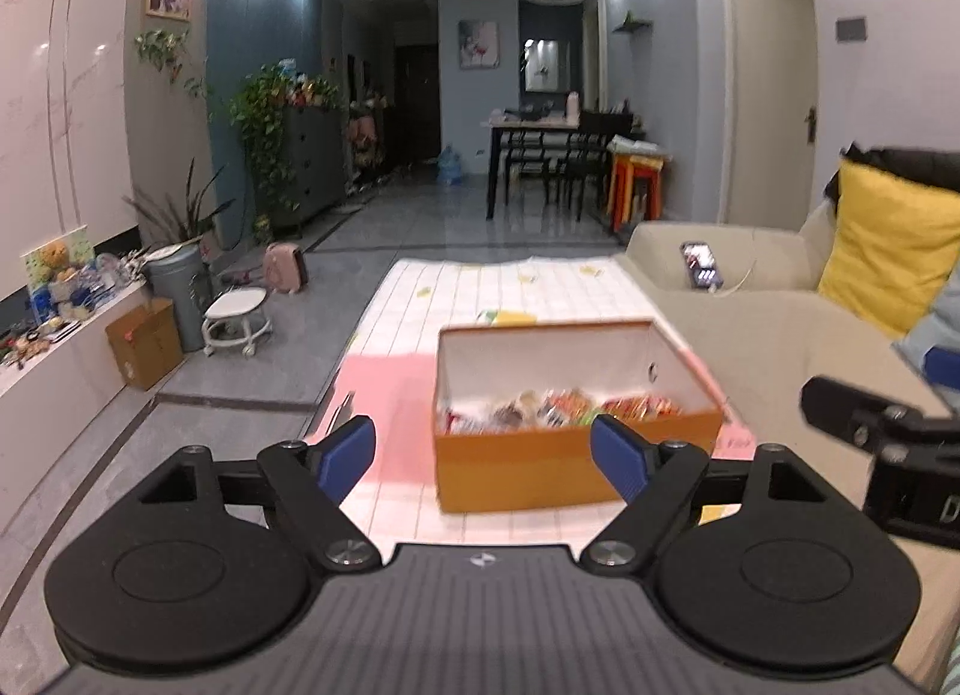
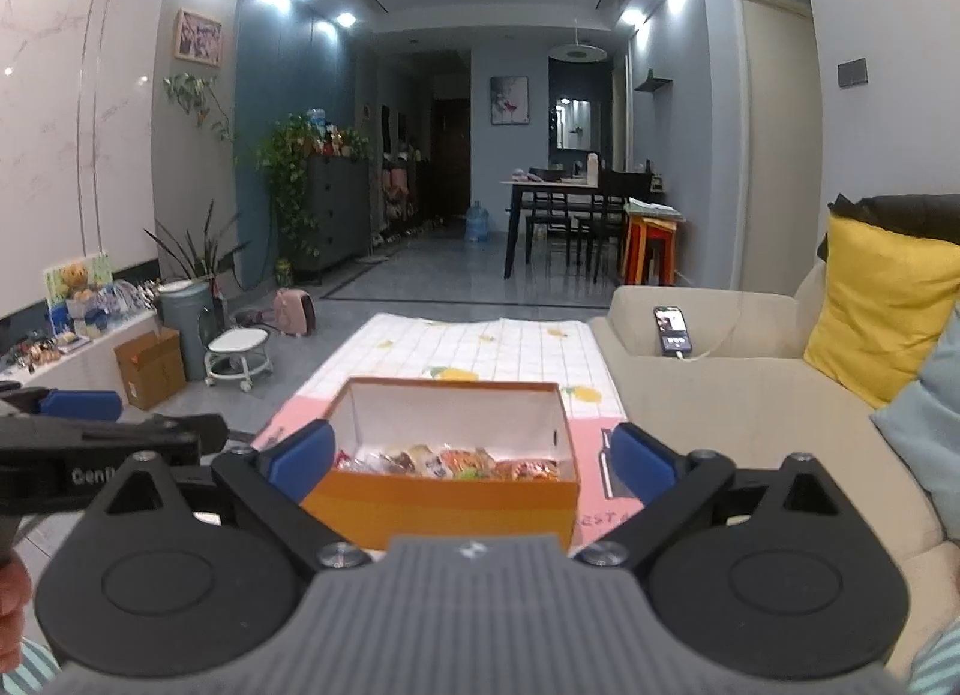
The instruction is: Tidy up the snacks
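An orange cardboard box (image 1: pixel 576 473) with a white inside stands open on a table covered by a pink and white checked cloth (image 1: pixel 396 395). Several wrapped snacks (image 1: pixel 558 407) lie in its bottom. My left gripper (image 1: pixel 483 455) is open and empty, held above the table just short of the box's near left corner. In the right wrist view the same box (image 2: pixel 444 506) with its snacks (image 2: pixel 450 464) sits straight ahead. My right gripper (image 2: pixel 474 458) is open and empty, its blue pads (image 2: pixel 300 458) wide on either side of the box's near end.
A beige sofa (image 2: pixel 720 395) runs along the table's right side, with a lit phone (image 2: pixel 672 329) on its arm and a yellow cushion (image 2: pixel 882 311). To the left stand a cardboard carton (image 2: pixel 150 365), a white stool (image 2: pixel 237 356) and a grey bin (image 2: pixel 186 317).
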Motion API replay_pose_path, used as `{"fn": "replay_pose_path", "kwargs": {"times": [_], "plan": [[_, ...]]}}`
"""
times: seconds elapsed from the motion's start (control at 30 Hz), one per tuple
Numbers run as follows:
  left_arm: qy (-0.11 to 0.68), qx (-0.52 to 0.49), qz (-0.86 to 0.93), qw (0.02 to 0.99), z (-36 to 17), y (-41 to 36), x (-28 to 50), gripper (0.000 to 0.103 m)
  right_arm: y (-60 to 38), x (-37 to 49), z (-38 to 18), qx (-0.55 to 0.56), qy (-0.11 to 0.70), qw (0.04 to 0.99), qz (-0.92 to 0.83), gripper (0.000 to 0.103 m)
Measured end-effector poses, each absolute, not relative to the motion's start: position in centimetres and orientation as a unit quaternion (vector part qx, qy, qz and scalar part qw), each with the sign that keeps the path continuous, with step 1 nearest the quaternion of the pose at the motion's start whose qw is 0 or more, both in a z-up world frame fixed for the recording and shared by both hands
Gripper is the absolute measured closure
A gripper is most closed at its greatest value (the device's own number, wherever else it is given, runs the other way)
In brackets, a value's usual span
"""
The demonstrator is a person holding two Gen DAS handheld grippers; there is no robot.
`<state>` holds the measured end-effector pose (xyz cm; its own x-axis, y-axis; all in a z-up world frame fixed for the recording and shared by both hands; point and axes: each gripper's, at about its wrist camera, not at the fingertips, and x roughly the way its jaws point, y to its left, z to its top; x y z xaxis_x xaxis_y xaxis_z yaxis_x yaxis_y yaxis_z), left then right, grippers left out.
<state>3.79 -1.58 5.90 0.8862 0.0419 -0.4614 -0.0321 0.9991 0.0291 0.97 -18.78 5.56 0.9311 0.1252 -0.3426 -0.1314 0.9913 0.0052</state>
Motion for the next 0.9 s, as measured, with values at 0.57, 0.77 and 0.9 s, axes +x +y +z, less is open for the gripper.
{"fn": "replay_pose_path", "kwargs": {"times": [0.57, 0.77, 0.9], "plan": [[0.278, 0.011, 0.028, 0.960, 3.3, -1.5, 2.8, 0.008, -18.8, 3.2, 2.6, -0.014, 0.223, 0.973, 0.061, 0.007], [0.279, 0.010, 0.027, 0.960, 3.3, -1.3, 3.0, 0.008, -18.6, 3.1, 2.5, -0.015, 0.225, 0.972, 0.062, 0.007], [0.279, 0.010, 0.027, 0.960, 3.3, -1.3, 2.9, 0.008, -18.6, 3.1, 2.5, -0.015, 0.224, 0.972, 0.062, 0.007]]}}
